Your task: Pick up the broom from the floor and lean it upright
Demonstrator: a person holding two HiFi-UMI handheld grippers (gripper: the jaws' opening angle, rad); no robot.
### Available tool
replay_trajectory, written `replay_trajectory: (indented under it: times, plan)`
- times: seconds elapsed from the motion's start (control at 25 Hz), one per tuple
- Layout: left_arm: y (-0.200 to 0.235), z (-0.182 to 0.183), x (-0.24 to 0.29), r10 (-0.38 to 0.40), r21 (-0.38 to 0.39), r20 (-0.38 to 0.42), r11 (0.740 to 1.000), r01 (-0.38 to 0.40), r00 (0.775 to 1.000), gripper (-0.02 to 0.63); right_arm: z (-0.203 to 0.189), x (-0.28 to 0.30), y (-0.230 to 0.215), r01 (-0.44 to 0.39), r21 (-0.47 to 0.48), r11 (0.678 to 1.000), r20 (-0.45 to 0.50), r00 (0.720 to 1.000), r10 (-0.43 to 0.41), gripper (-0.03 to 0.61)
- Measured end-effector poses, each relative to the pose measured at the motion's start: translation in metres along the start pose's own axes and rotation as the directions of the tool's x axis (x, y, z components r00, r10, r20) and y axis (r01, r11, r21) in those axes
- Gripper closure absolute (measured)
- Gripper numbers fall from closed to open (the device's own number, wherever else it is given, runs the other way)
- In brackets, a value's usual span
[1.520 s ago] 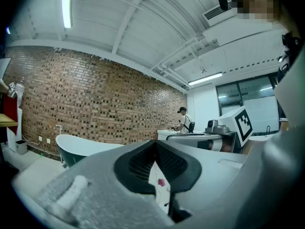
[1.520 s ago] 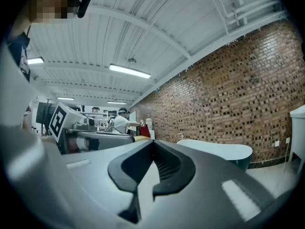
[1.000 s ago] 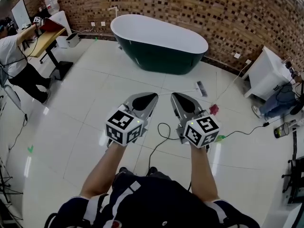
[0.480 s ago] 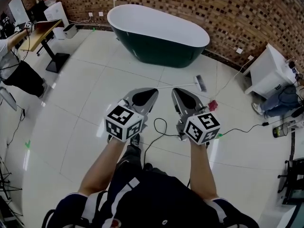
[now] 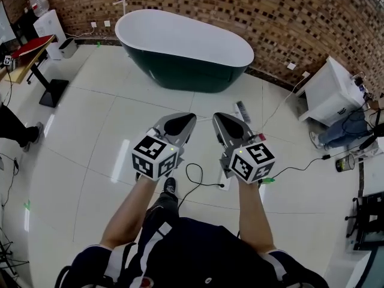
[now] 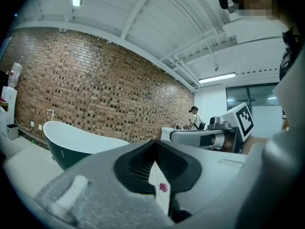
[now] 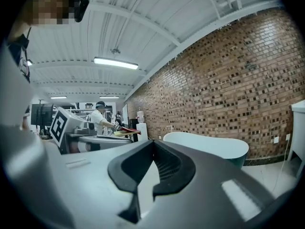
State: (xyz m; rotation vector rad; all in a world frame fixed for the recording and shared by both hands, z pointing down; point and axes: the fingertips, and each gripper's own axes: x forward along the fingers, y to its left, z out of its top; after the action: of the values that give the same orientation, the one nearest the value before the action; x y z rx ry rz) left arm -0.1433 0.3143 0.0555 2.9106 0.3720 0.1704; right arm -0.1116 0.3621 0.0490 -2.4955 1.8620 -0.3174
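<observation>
The right gripper [image 5: 227, 123] led the way, jaws pressed together on nothing; the left gripper [image 5: 182, 123] rode alongside, jaws likewise closed and empty, with only bare tile showing through the slot under its pads; the broom [image 5: 242, 110] lay flat on the white floor [image 5: 90, 131], just past the right gripper's tip and a shade to its right, between that gripper and the dark green bathtub [image 5: 186, 47]; only the bristle head showed clearly, angled across the tiles; the handle could not be traced, as the grippers covered the floor where it would run; so the right hand looked the nearer of the two, the left further off to the side; a pinkish-red item [image 5: 260, 137] sat close beside the right gripper and a black cable [image 5: 195, 179] looped on the floor beneath; by the look of it, jaws would have to open and dip to the floor before any pickup, the broom not yet touched
</observation>
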Motion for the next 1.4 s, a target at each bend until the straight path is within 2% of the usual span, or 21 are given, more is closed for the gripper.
replay_trajectory:
  times: [0.12,0.32,0.68,0.88,1.04,1.2,1.4]
  plan:
    - [0.035,-0.003,0.023,-0.009,-0.011,-0.015,1.0,0.009,1.0,0.614,0.001,0.034,-0.021,0.012,0.002,1.0,-0.014,1.0,-0.012,0.577]
    - [0.089,0.007,0.053,-0.021,0.036,-0.031,0.999,0.022,0.999,0.614,0.013,0.093,-0.047,0.026,-0.008,1.0,-0.017,1.0,-0.026,0.577]
    - [0.147,0.028,0.097,-0.048,0.04,-0.02,0.998,0.049,0.999,0.614,0.035,0.159,-0.092,0.036,-0.023,0.999,0.006,0.999,-0.036,0.577]
    - [0.176,0.043,0.138,-0.022,0.049,-0.009,0.999,0.023,1.0,0.614,0.045,0.189,-0.132,0.008,-0.026,1.0,0.015,1.0,-0.008,0.577]
    - [0.198,0.048,0.175,0.018,0.063,0.0,0.998,-0.018,1.0,0.614,0.05,0.216,-0.171,-0.04,-0.034,0.999,0.022,0.999,0.04,0.577]
    - [0.224,0.052,0.218,0.093,0.048,0.003,0.994,-0.093,0.996,0.614,0.058,0.246,-0.211,-0.124,-0.04,0.991,0.027,0.992,0.125,0.577]
    - [0.245,0.058,0.268,0.209,0.03,0.015,0.977,-0.209,0.978,0.614,0.063,0.276,-0.26,-0.265,-0.034,0.964,0.01,0.964,0.266,0.577]
